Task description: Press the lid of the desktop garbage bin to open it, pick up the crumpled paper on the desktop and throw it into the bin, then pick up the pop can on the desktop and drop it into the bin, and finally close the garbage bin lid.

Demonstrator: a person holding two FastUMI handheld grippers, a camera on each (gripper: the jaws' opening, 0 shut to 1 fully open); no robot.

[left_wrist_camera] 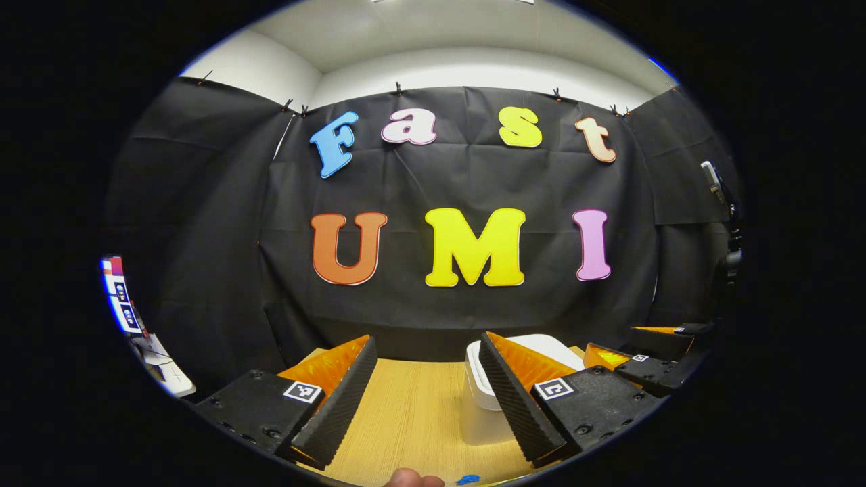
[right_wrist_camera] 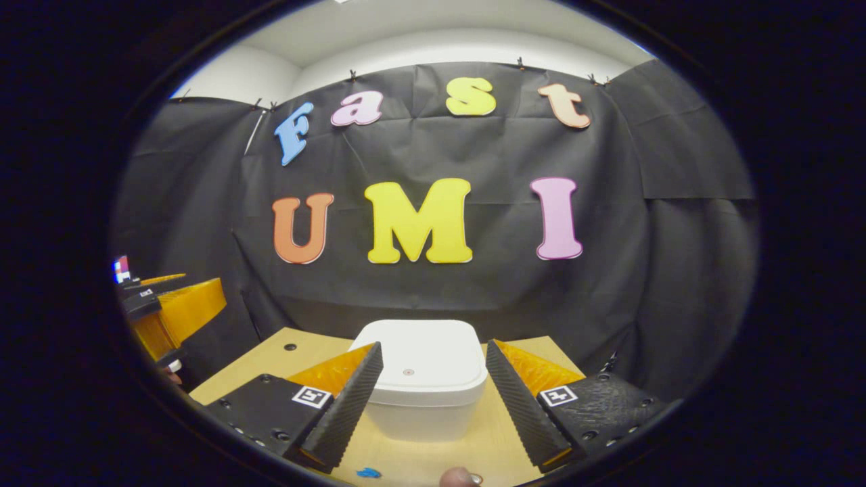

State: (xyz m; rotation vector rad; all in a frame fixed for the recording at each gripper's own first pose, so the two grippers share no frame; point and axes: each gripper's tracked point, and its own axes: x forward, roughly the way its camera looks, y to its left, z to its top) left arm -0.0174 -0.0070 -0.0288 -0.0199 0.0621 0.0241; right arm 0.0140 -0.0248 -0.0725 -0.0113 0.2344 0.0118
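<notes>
The white desktop bin stands on the wooden table with its lid down flat. My right gripper is open just in front of the bin, level with the lid, one finger on each side of it and nothing between them. In the left gripper view the bin sits at the right, partly hidden behind my finger. My left gripper is open over bare table, to the left of the bin. The right gripper shows beyond the bin, and the left gripper at the far left of the right gripper view.
A small blue scrap lies at the table's near edge, with a fingertip beside it. A screen and a white device stand off the table's left. A device on a stand is at the right wall.
</notes>
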